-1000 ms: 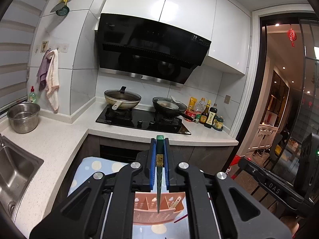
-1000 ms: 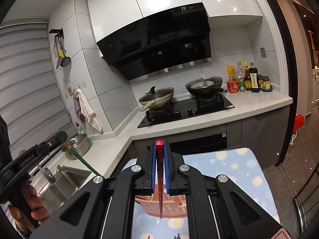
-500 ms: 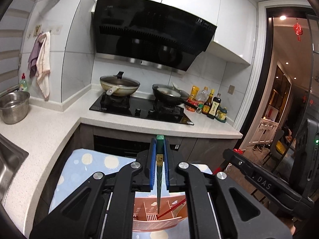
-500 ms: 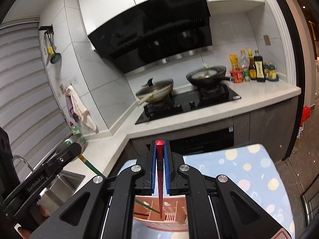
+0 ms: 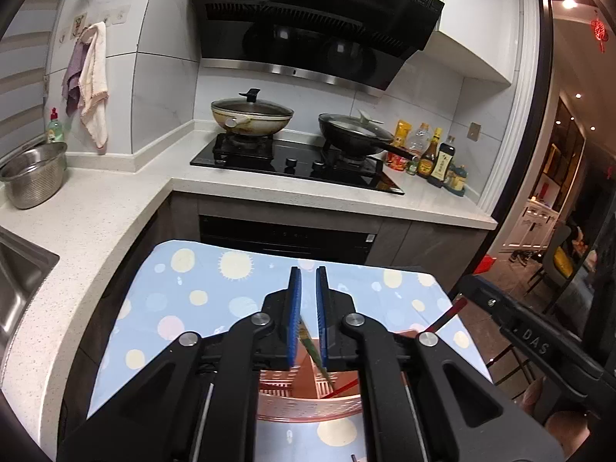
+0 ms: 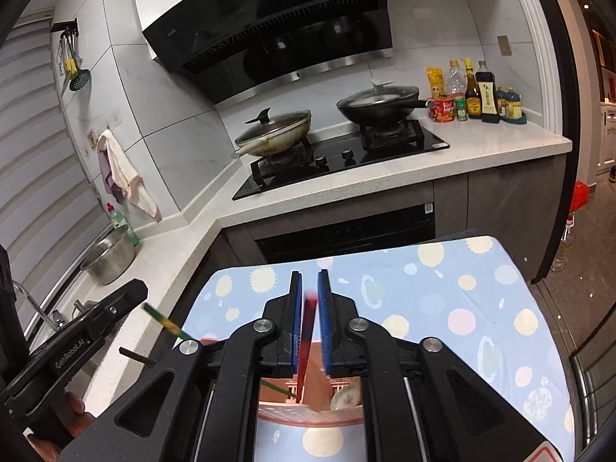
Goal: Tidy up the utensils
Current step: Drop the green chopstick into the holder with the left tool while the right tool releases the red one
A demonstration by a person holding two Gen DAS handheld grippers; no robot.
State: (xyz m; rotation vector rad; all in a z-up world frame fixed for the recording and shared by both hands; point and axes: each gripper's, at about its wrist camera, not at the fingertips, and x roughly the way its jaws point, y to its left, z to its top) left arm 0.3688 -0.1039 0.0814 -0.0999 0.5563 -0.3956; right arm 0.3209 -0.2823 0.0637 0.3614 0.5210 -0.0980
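Both grippers poised above the pink utensil basket [image 5: 308, 410] on the spotted cloth [image 5: 200, 292]. Left gripper [image 5: 308, 331]: jaws just parted a little, green chopstick [image 5: 313, 350] leaning loose between the pads, tip in the basket. Right gripper [image 6: 309, 331]: jaws likewise just opened, red chopstick [image 6: 306, 331] slipping free, blurred. Risk: a tilted stick may catch the divider or tip over the rim. Only the right view shows a spoon [image 6: 346, 398] in the basket's right compartment.
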